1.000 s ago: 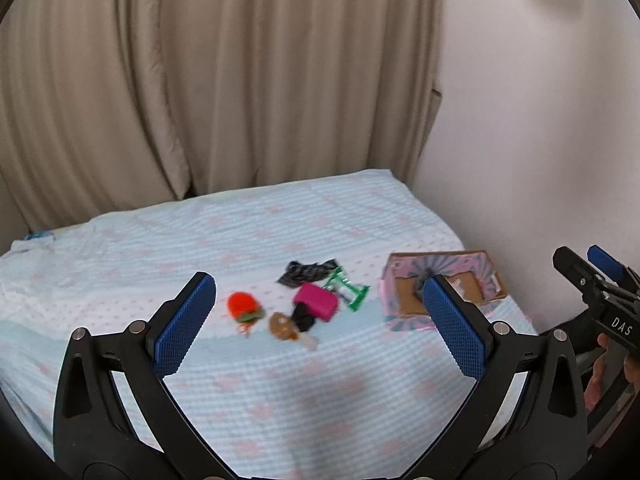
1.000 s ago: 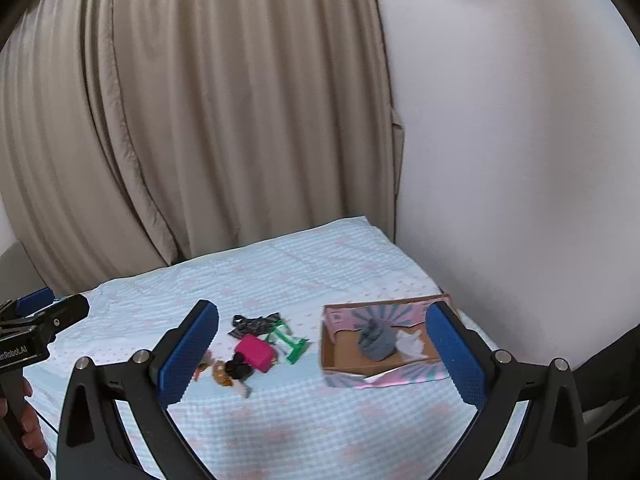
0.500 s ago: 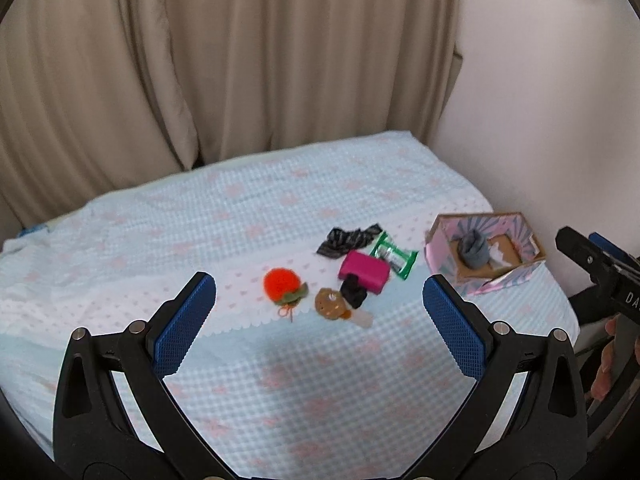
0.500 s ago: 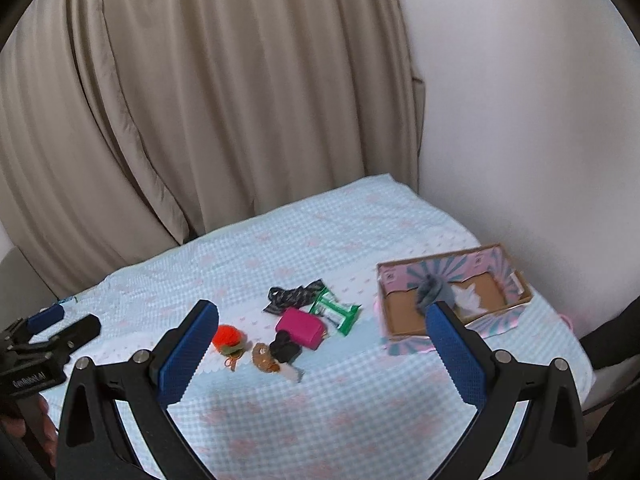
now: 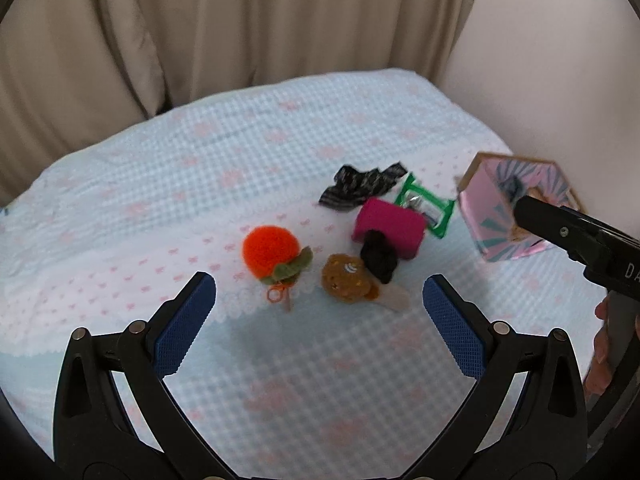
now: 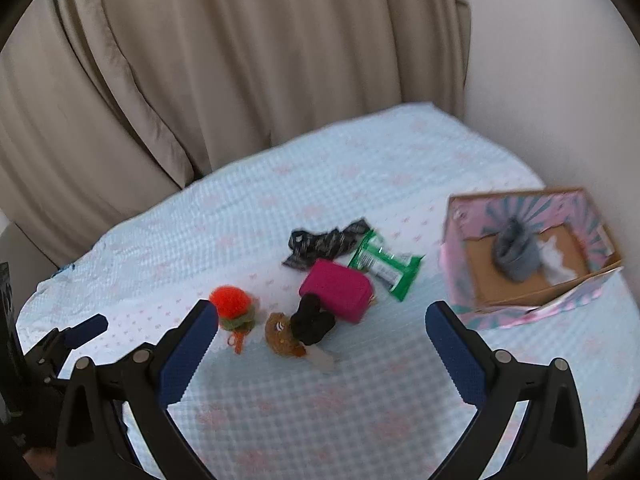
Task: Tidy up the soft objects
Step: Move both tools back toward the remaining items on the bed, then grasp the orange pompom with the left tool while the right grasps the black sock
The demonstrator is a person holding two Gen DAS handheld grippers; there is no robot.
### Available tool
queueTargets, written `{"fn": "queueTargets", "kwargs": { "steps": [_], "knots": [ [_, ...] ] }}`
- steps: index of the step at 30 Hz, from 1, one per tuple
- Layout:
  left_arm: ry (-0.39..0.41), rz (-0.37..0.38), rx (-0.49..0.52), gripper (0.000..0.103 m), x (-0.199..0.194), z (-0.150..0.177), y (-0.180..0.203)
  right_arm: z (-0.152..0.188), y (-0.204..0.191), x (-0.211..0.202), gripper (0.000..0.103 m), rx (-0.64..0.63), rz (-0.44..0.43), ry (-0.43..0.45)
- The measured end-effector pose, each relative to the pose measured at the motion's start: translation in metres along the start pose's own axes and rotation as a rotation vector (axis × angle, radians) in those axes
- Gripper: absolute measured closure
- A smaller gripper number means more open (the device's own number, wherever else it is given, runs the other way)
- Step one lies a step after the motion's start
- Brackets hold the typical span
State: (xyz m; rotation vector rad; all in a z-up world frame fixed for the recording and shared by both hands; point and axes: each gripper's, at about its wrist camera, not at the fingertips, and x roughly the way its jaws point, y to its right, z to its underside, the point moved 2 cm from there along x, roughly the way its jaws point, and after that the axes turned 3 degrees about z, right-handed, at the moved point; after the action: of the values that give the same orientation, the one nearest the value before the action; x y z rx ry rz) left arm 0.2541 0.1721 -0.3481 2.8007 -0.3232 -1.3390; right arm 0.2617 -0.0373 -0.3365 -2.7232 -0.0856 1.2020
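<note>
Hovering above a bed (image 5: 168, 184) covered in a pale blue sheet with pink bows, the left gripper (image 5: 319, 324) has its jaws spread wide with nothing between them; the right gripper (image 6: 318, 344) hangs likewise, jaws parted and empty; both sit nearer the camera than the soft things, which lie in a loose cluster on the sheet just beyond the blue pads. An orange pompom (image 5: 271, 249) with a green collar lies farthest left, apart from the rest and just past the left gripper's left finger (image 5: 185, 322); beside it sits a brown plush (image 5: 347, 284), touching a black scrunchie (image 5: 379, 261); the scrunchie rests against a magenta pouch (image 5: 390, 227). Behind the pouch lies a green packet (image 5: 425, 208), and to its left a black patterned cloth (image 5: 362, 187). A pink box (image 6: 532, 256) stands open to the right of the cluster, well apart from it, near the wall (image 6: 560, 80); inside it a grey sock (image 6: 514, 249) stands beside something white (image 6: 558, 260), too blurred to name. From the left wrist view, the right gripper's black body partly covers the box. Beige curtains (image 6: 224, 72) hang behind the bed.
</note>
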Motion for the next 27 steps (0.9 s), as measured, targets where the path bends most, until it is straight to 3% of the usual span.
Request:
{"fn": "queueTargets", "kwargs": {
  "steps": [14,21,25,27],
  "knots": [
    [-0.029,-0.056,-0.063,0.0,0.148,0.001,-0.054,0.036,0.006,0.153,0.0,0.122,-0.023,-0.142],
    [-0.043,-0.057,-0.097,0.003,0.193,-0.001,-0.066,0.048,0.0,0.201,0.013,0.208,-0.029,-0.205],
    [-0.078,-0.045,-0.118,0.021,0.212,0.0,-0.071,0.055,-0.004,0.221,0.038,0.224,-0.021,-0.254],
    [-0.105,-0.054,-0.117,0.036,0.219,0.004,-0.072,0.057,-0.005,0.226,0.041,0.241,-0.021,-0.265]
  ]
}}
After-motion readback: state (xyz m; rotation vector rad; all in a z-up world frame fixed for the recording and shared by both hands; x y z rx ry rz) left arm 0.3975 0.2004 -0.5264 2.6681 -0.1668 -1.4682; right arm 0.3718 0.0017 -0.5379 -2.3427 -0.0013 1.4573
